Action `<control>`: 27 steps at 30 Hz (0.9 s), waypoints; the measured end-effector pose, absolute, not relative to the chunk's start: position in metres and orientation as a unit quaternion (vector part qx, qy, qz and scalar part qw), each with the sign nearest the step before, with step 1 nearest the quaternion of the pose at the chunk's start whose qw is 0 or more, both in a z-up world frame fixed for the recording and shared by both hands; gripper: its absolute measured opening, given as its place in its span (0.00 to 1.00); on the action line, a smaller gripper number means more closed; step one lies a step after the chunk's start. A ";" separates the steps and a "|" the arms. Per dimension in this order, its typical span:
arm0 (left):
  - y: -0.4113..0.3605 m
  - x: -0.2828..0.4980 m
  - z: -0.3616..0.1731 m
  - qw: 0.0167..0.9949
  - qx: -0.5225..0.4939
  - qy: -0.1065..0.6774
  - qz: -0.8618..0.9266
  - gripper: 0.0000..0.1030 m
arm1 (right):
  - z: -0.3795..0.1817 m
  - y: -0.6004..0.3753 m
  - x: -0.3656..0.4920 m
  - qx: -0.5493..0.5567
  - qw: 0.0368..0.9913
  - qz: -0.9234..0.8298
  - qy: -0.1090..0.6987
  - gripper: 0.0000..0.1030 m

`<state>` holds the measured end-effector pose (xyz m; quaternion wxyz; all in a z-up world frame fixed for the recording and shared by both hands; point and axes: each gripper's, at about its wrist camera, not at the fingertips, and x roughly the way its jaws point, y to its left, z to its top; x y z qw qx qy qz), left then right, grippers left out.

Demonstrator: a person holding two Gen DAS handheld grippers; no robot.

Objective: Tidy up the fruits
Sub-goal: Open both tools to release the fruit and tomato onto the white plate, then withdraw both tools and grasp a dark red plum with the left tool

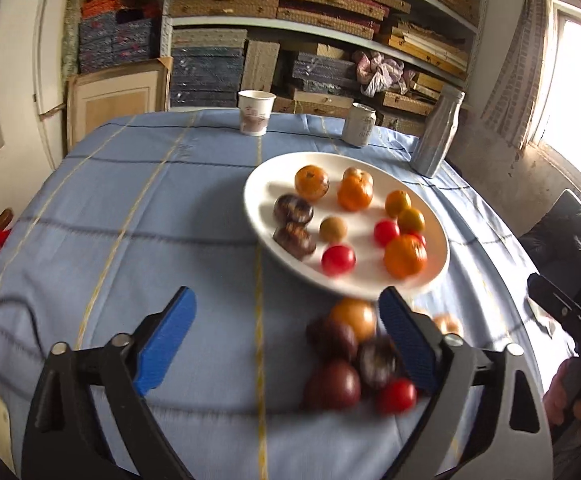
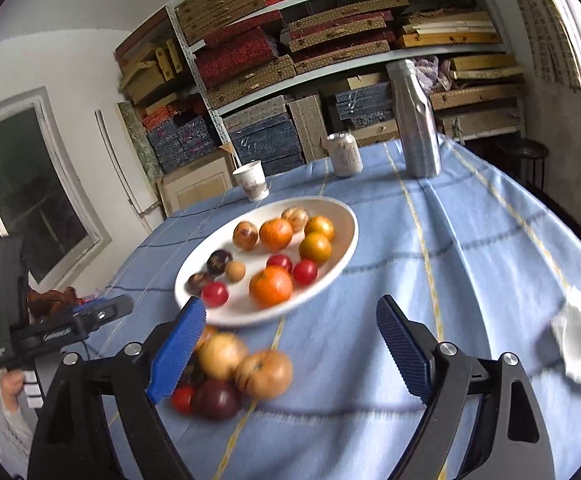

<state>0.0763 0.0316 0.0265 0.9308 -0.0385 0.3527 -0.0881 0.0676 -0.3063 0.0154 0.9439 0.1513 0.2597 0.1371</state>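
white plate (image 1: 258, 200), mid table: sorted fruit. loose fruit pile (image 2: 230, 376) near front edge, w/in yr reach. left gripper (image 1: 286, 336) & right gripper (image 2: 290, 344): both released, holding nothing.

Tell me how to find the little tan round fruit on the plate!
Look at the white plate on the blue tablecloth. Near its middle, just right of the two dark purple fruits, sits the tan fruit. It is the only small, dull beige ball there; its neighbours are shiny red, bright orange or dark purple.
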 end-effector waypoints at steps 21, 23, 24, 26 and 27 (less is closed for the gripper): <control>0.014 0.045 -0.013 0.906 0.006 0.402 -0.134 0.89 | 0.007 -0.311 0.058 0.173 0.936 0.137 0.275 0.94; 0.009 0.049 -0.015 0.902 0.012 0.410 -0.137 0.89 | 0.007 -0.310 0.058 0.172 0.935 0.137 0.276 0.94; 0.008 0.052 -0.016 0.900 0.015 0.414 -0.137 0.89 | 0.007 -0.310 0.058 0.172 0.935 0.138 0.277 0.94; 0.006 0.058 -0.020 0.896 0.017 0.423 -0.133 0.89 | 0.006 -0.309 0.059 0.172 0.934 0.138 0.281 0.94; 0.007 0.061 -0.022 0.894 0.016 0.429 -0.126 0.89 | 0.006 -0.309 0.060 0.172 0.934 0.138 0.281 0.94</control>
